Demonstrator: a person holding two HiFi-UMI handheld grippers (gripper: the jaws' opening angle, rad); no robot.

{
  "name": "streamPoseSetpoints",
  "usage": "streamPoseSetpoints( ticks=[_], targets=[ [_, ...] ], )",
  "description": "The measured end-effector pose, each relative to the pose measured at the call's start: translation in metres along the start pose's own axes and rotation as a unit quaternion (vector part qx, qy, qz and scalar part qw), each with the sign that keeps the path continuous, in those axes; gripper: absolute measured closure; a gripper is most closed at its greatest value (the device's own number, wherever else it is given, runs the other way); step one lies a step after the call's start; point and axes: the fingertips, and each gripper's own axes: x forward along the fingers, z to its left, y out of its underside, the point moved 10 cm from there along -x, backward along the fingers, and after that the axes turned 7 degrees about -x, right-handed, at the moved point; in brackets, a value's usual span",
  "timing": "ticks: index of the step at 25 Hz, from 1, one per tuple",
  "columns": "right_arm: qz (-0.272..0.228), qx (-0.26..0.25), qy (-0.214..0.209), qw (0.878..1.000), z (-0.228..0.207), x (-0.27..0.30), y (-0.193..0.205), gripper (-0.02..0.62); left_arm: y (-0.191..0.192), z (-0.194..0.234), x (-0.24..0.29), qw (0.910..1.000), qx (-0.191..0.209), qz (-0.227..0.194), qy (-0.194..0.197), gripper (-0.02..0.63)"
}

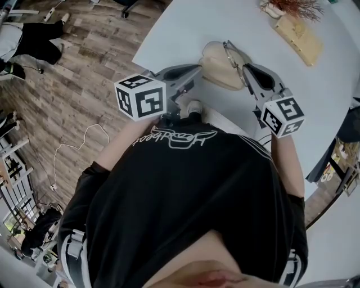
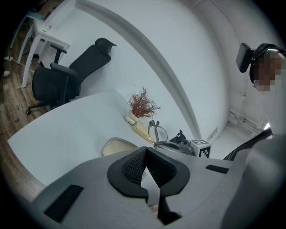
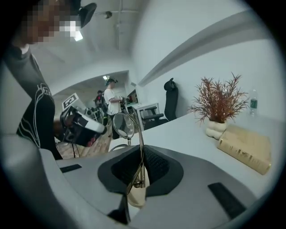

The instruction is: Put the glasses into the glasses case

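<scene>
The case [image 1: 216,70] lies open on the white desk [image 1: 180,28], a pale beige shell close to the desk's near edge. Everything else is placed from it.

The glasses [image 1: 232,53] stand just over the case's right side, held up in the air and not yet inside it. The right gripper [image 1: 246,70] reaches in from the case's right. In the right gripper view its jaws are clamped on the thin metal frame, which runs up between the black pads. One round lens [image 3: 123,125] stands upright above the jaws, and a bit of the beige case shows below them.

The left gripper [image 1: 194,70] comes in from the case's left, its tips just beside the shell's left rim. No view shows whether it touches the rim. In the left gripper view its jaws are drawn together at the tips, with only a narrow wedge of light behind them and nothing held between.

Beyond the case, on the desk's far right side, lies a tan book [image 1: 298,35]. Past the book stands a dried reddish plant [image 1: 295,7] in a small white vase. A black office chair [image 2: 67,76] stands on the wooden floor [image 1: 84,73], well away from the case on its left.
</scene>
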Motion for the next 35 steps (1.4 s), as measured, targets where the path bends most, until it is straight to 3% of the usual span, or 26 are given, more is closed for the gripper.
streamPoseSetpoints(
  ticks=[8,20,35],
  targets=[
    [0.069,-0.106,-0.005,0.992,0.009,0.023,0.024,0.568,-0.011,0.013,0.000,0.9999,0.003,-0.001,-0.014,0.600],
    [0.167,-0.229,-0.028,0.958,0.025,0.058,0.057,0.568,-0.015,0.029,0.000,0.9997,0.002,0.014,-0.018,0.600],
    [0.221,-0.257,-0.030,0.940,0.025,0.077,0.067,0.568,-0.018,0.035,0.002,0.9998,0.001,0.010,-0.018,0.600]
  ],
)
